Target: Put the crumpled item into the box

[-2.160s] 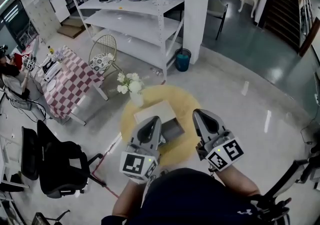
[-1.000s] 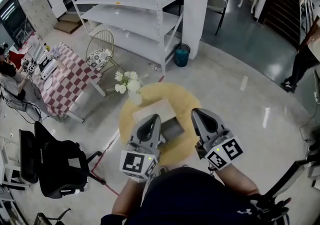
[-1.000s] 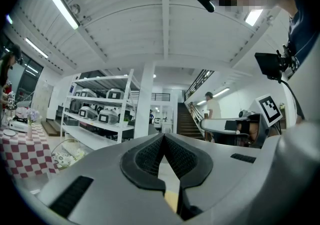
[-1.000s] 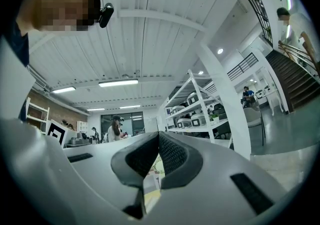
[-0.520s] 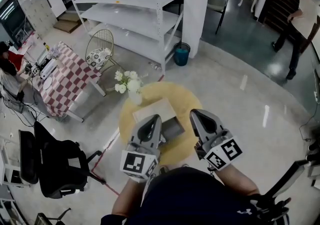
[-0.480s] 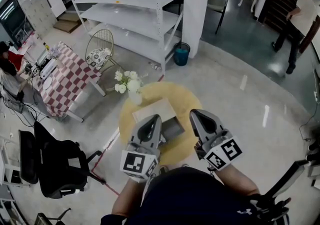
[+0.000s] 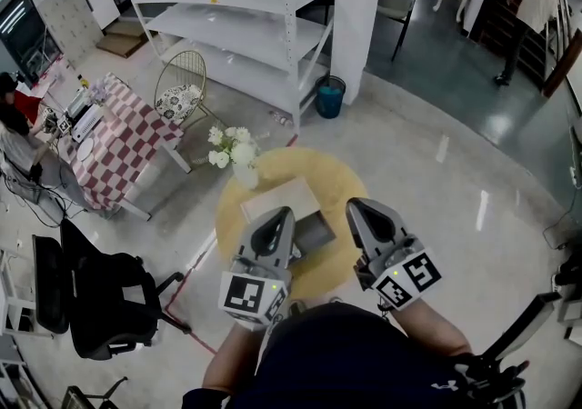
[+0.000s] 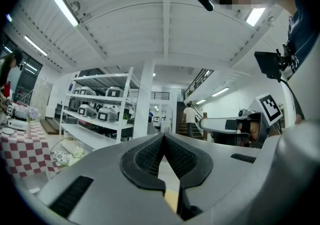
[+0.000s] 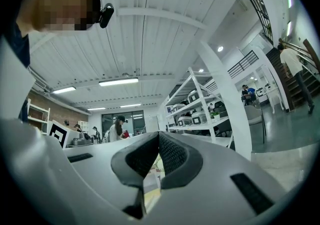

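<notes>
Because the crumpled item cannot be made out in any view, the left gripper (image 7: 273, 227) and right gripper (image 7: 366, 214), fingers closed together on nothing, are judged to be held in readiness over the open box (image 7: 314, 233) on the round yellow surface (image 7: 344, 182).

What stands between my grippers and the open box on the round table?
Nothing visible does. The left gripper and right gripper hover shut and empty right by the box; the flower vase stands beyond it. No crumpled item shows.
</notes>
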`<state>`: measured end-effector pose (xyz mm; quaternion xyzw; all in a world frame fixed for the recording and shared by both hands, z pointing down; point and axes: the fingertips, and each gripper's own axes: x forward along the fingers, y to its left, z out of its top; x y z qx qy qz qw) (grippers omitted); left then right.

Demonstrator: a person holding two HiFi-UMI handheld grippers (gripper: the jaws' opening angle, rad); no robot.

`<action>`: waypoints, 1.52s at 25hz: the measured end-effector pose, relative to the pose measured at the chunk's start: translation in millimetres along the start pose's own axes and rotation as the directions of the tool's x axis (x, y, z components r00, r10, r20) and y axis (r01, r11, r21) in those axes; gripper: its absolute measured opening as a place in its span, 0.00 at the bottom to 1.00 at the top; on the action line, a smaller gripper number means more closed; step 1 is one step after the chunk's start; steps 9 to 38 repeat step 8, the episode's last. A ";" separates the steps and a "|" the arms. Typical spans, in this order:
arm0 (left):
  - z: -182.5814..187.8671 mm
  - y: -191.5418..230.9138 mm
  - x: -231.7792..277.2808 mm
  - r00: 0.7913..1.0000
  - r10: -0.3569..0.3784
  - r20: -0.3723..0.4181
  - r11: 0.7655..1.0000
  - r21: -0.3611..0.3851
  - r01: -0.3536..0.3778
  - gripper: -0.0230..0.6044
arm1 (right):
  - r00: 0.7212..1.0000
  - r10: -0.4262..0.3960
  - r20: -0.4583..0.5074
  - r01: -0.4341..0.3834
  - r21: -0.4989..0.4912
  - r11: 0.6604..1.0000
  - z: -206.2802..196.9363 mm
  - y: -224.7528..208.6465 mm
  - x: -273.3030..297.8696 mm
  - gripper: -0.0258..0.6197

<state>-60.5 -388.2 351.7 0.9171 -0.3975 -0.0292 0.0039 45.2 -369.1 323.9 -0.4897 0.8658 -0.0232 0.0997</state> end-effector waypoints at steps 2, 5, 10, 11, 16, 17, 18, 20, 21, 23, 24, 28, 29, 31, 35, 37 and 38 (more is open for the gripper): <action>-0.1 0.8 -0.4 1.000 -0.002 0.000 1.000 0.001 0.002 0.07 | 1.000 0.000 -0.002 0.000 0.002 1.000 -0.8 0.4 0.4 0.04; -1.0 2.2 -1.2 1.000 0.001 0.001 1.000 0.002 -0.001 0.06 | 1.000 0.000 -0.002 0.000 0.003 1.000 -1.4 1.2 0.5 0.04; -1.2 2.4 -1.9 1.000 0.004 0.003 1.000 0.002 -0.004 0.06 | 1.000 -0.001 -0.003 0.001 0.004 1.000 -1.2 1.3 -0.4 0.04; -1.2 2.4 -1.9 1.000 0.004 0.003 1.000 0.002 -0.004 0.06 | 1.000 -0.001 -0.003 0.001 0.004 1.000 -1.2 1.3 -0.4 0.04; -1.2 2.4 -1.9 1.000 0.004 0.003 1.000 0.002 -0.004 0.06 | 1.000 -0.001 -0.003 0.001 0.004 1.000 -1.2 1.3 -0.4 0.04; -1.2 2.4 -1.9 1.000 0.004 0.003 1.000 0.002 -0.004 0.06 | 1.000 -0.001 -0.003 0.001 0.004 1.000 -1.2 1.3 -0.4 0.04; -1.2 2.4 -1.9 1.000 0.004 0.003 1.000 0.002 -0.004 0.06 | 1.000 -0.001 -0.003 0.001 0.004 1.000 -1.2 1.3 -0.4 0.04; -1.2 2.4 -1.9 1.000 0.004 0.003 1.000 0.002 -0.004 0.06 | 1.000 -0.001 -0.003 0.001 0.004 1.000 -1.2 1.3 -0.4 0.04; -1.2 2.4 -1.9 1.000 0.004 0.003 1.000 0.002 -0.004 0.06 | 1.000 -0.001 -0.003 0.001 0.004 1.000 -1.2 1.3 -0.4 0.04; -1.2 2.4 -1.9 1.000 0.004 0.003 1.000 0.002 -0.004 0.06 | 1.000 -0.001 -0.003 0.001 0.004 1.000 -1.2 1.3 -0.4 0.04; -1.2 2.4 -1.9 1.000 0.004 0.003 1.000 0.002 -0.004 0.06 | 1.000 -0.001 -0.003 0.001 0.004 1.000 -1.2 1.3 -0.4 0.04; -1.2 2.4 -1.9 1.000 0.004 0.003 1.000 0.002 -0.004 0.06 | 1.000 -0.001 -0.003 0.001 0.004 1.000 -1.2 1.3 -0.4 0.04; -1.2 2.4 -1.9 1.000 0.004 0.003 1.000 0.002 -0.004 0.06 | 1.000 -0.001 -0.003 0.001 0.004 1.000 -1.2 1.3 -0.4 0.04; -1.2 2.4 -1.9 1.000 0.004 0.003 1.000 0.002 -0.004 0.06 | 1.000 -0.001 -0.003 0.001 0.004 1.000 -1.2 1.3 -0.4 0.04; -1.2 2.4 -1.9 1.000 0.004 0.003 1.000 0.002 -0.004 0.06 | 1.000 -0.001 -0.003 0.001 0.004 1.000 -1.2 1.3 -0.4 0.04; -1.2 2.4 -1.9 1.000 0.004 0.003 1.000 0.002 -0.004 0.06 | 1.000 -0.001 -0.003 0.001 0.004 1.000 -1.2 1.3 -0.4 0.04; -1.2 2.4 -1.9 1.000 0.004 0.003 1.000 0.002 -0.004 0.06 | 1.000 -0.001 -0.003 0.001 0.004 1.000 -1.2 1.3 -0.4 0.04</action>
